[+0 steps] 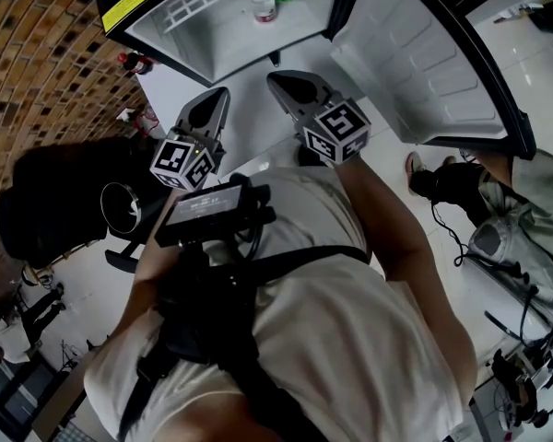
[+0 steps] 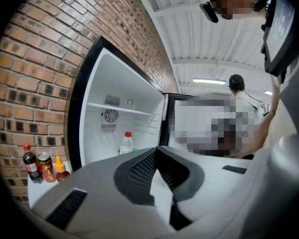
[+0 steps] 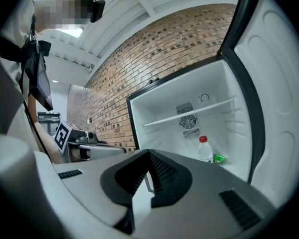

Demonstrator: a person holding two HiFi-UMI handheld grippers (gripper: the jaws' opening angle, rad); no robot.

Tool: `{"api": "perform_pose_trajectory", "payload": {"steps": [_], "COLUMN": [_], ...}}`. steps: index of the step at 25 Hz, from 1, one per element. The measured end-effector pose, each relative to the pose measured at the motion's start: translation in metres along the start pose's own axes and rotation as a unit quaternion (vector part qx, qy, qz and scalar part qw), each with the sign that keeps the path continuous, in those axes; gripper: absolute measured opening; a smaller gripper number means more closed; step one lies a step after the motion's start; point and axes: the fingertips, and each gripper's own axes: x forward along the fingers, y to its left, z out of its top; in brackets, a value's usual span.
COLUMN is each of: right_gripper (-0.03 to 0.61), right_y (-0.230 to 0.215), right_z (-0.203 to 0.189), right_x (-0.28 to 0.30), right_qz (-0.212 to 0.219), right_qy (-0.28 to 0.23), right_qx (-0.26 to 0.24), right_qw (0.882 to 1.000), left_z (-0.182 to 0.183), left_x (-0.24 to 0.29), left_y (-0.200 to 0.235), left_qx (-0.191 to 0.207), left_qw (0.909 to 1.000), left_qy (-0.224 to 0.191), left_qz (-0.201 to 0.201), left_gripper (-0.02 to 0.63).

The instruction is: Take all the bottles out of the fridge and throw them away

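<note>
Brickwork (image 1: 37, 53) fills the left side of the head view. At its foot sits a little cluster on a white surface: a dark cola bottle (image 2: 30, 162), a red can (image 2: 46, 166) and a small yellow-capped bottle (image 2: 61, 168), all outside the fridge (the left gripper view shows them best). Moving right, the left gripper (image 1: 219, 98) is held out toward the open fridge (image 1: 221, 44), its jaws pressed together at the tips with nothing between them. Just beside it, the right gripper (image 1: 278, 83) points the same way, and its jaws meet at the tips too, empty. Ahead of both, well apart from either pair of tips, one clear bottle (image 1: 264, 3) with a red cap stands upright on the compartment's lower level. It is under the single shelf (image 3: 189, 114) and below the round fan vent (image 3: 188, 121) on the back wall. Something small and green (image 3: 219, 158) lies just to the bottle's right, though I cannot make out what it is or whether the two touch. Further right, the fridge door (image 1: 424, 63) stands wide open, its white inner lining facing us. Past the door, at the far right, another person's leg (image 1: 521, 187) shows above the pale floor.
</note>
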Motion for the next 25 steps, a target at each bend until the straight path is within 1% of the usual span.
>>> {"api": "perform_pose_trajectory", "payload": {"steps": [4, 16, 25], "right_gripper": [-0.012, -0.012, -0.012], "right_y": [0.002, -0.002, -0.010], "right_z": [0.000, 0.003, 0.002], "right_x": [-0.001, -0.003, -0.006], "right_qz": [-0.003, -0.009, -0.016], "right_qy": [0.001, -0.003, -0.007], "right_qx": [-0.001, 0.002, 0.008], "right_qw": [1.000, 1.000, 1.000], "left_z": [0.000, 0.001, 0.000], "left_x": [-0.002, 0.003, 0.013], "left_y": [0.003, 0.002, 0.004], "left_qx": [-0.004, 0.001, -0.001], "left_qw": [1.0000, 1.0000, 0.9999], "left_qy": [0.001, 0.005, 0.014], "left_qz": [0.001, -0.004, -0.003], "left_gripper": [0.003, 0.003, 0.003]}}
